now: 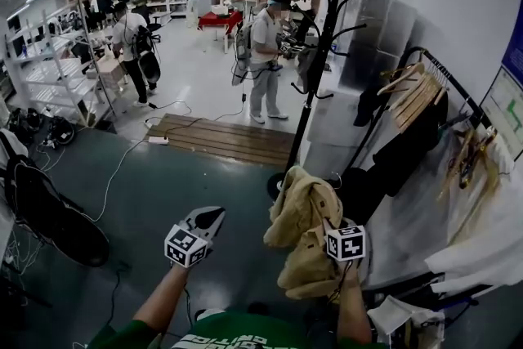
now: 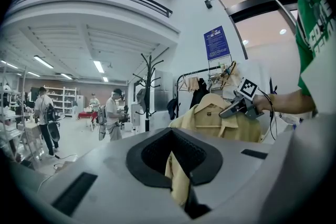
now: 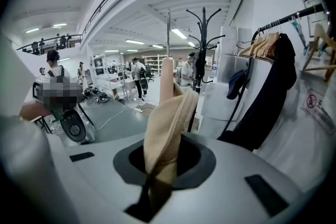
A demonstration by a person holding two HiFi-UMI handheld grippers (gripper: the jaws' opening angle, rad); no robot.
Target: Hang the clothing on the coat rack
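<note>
A tan jacket (image 1: pixel 302 233) on a wooden hanger hangs in front of me, low in the head view. My right gripper (image 1: pixel 331 218) is shut on its collar and shoulder. In the right gripper view the tan cloth (image 3: pixel 168 128) fills the jaws and the hanger's end (image 3: pixel 167 76) sticks up. My left gripper (image 1: pixel 214 217) stands open just left of the jacket, apart from it. The left gripper view shows the jacket (image 2: pixel 220 118), the right gripper (image 2: pixel 236 107) on it, and a sleeve through the jaw gap. The black coat rack (image 1: pixel 323 53) stands ahead.
A clothes rail (image 1: pixel 441 69) with wooden hangers and dark and white garments runs along the right wall. A wooden platform (image 1: pixel 221 139) and cables lie on the floor ahead. A black bag (image 1: pixel 49 217) sits at the left. Several people stand further back among the shelves.
</note>
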